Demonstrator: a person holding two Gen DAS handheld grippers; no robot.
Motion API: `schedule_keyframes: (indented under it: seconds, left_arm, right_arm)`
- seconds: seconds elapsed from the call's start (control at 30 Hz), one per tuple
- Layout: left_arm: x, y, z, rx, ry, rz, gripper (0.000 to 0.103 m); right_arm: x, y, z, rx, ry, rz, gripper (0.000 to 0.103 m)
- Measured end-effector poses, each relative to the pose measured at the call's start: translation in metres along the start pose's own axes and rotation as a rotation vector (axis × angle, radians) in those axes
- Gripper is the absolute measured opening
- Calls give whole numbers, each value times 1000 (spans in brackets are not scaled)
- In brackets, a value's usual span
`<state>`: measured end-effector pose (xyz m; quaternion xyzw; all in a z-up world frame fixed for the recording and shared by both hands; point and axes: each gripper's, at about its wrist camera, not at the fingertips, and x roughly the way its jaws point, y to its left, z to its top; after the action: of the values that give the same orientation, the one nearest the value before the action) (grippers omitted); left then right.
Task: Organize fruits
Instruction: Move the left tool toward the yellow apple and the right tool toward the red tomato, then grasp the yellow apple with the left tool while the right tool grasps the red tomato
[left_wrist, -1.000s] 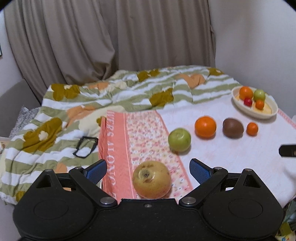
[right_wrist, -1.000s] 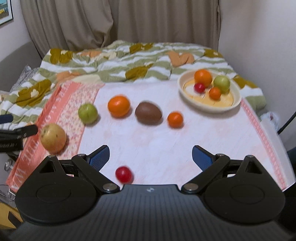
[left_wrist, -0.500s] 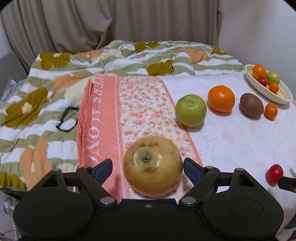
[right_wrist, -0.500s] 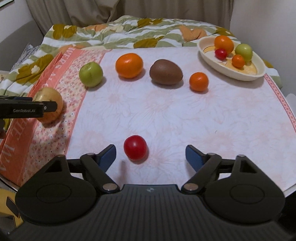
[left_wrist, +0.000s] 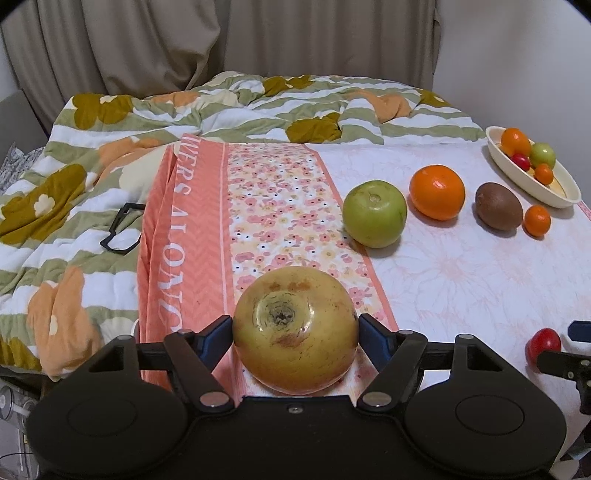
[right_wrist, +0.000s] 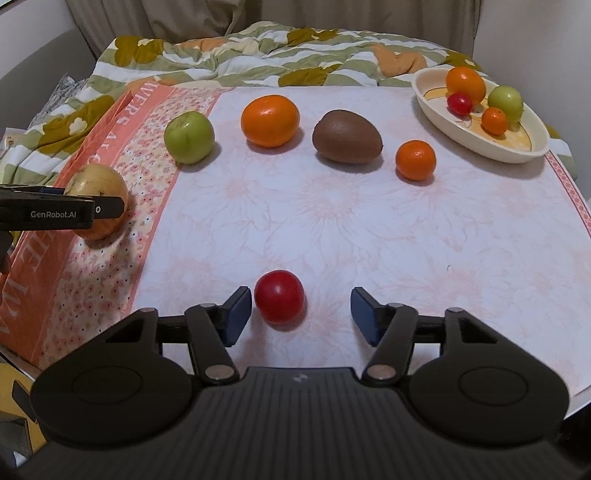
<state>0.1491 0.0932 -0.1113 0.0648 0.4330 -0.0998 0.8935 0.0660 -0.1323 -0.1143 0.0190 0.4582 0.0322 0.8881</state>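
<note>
My left gripper (left_wrist: 295, 328) has its blue pads against both sides of a big yellow apple (left_wrist: 295, 328) that rests on the pink floral cloth (left_wrist: 273, 206). My right gripper (right_wrist: 301, 312) is open around a small red fruit (right_wrist: 279, 301), which lies close to the left pad with a gap on the right. A green apple (right_wrist: 189, 137), a large orange (right_wrist: 270, 120), a brown kiwi (right_wrist: 346, 137) and a small orange (right_wrist: 415, 160) lie in a row. A cream oval dish (right_wrist: 480, 142) at the far right holds several small fruits.
A striped floral quilt (left_wrist: 92, 177) covers the left and back, with black glasses (left_wrist: 120, 229) lying on it. Curtains (left_wrist: 221, 40) hang behind. The table's front edge (right_wrist: 576, 397) runs just under my right gripper.
Both grippers moved forward. The left one closed in on the yellow apple until its pads touch it. The right one came around the red fruit and narrowed somewhat.
</note>
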Motion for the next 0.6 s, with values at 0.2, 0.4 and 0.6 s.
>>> schedule_keyframes:
  seconds: [0.2, 0.4, 0.6]
  left_arm:
    - [-4, -5, -6, 7, 1, -8, 77]
    - [-9, -8, -12, 1, -1, -15, 77]
    - [-18, -7, -19, -13, -5, -27, 77]
  right_arm:
    - [5, 5, 1, -28, 5, 14, 66]
    - [8, 12, 0, -58, 11, 19, 45]
    - [1, 16, 1, -65, -3, 25, 45]
